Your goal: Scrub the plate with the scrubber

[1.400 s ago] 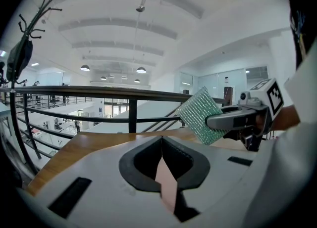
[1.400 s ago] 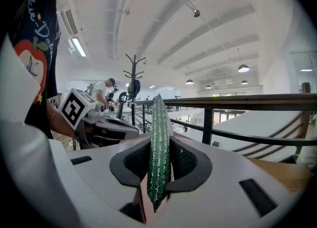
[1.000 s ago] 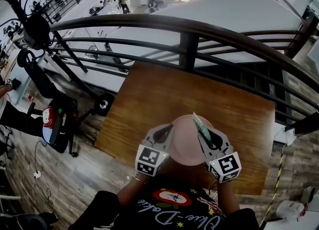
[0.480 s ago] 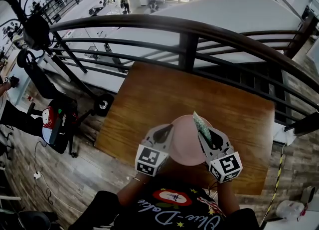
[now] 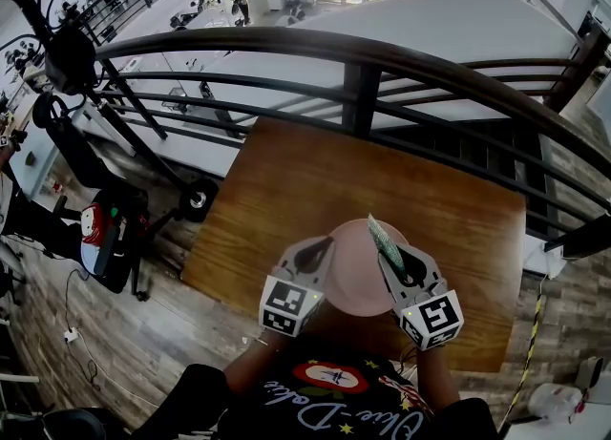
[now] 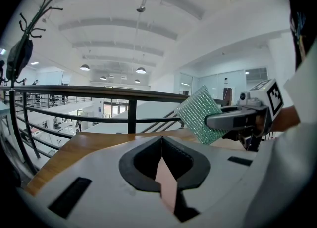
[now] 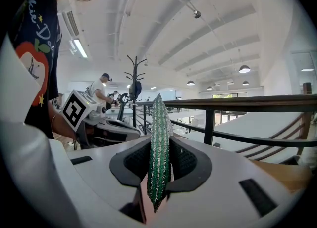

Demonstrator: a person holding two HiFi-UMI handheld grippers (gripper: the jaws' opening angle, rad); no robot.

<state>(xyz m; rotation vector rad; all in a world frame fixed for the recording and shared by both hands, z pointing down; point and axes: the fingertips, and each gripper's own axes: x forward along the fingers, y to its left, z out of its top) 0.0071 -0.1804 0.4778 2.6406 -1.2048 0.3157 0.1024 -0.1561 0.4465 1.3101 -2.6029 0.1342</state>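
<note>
Over the near part of the wooden table (image 5: 286,190) a round pink plate (image 5: 353,271) is held up between the two grippers. My left gripper (image 5: 318,252) is shut on the plate's left rim; in the left gripper view the pink rim (image 6: 167,185) runs edge-on between the closed jaws (image 6: 162,147). My right gripper (image 5: 395,257) is shut on a flat green scrubber (image 5: 384,238), held at the plate's right edge. The scrubber stands edge-on between the jaws (image 7: 159,143) in the right gripper view and shows its glittery face (image 6: 199,115) in the left gripper view.
A dark metal railing (image 5: 353,56) runs along the table's far side, with a drop to a lower floor beyond it. A black coat stand (image 5: 67,56) and a scooter (image 5: 110,233) stand to the left. My own torso is close behind the grippers.
</note>
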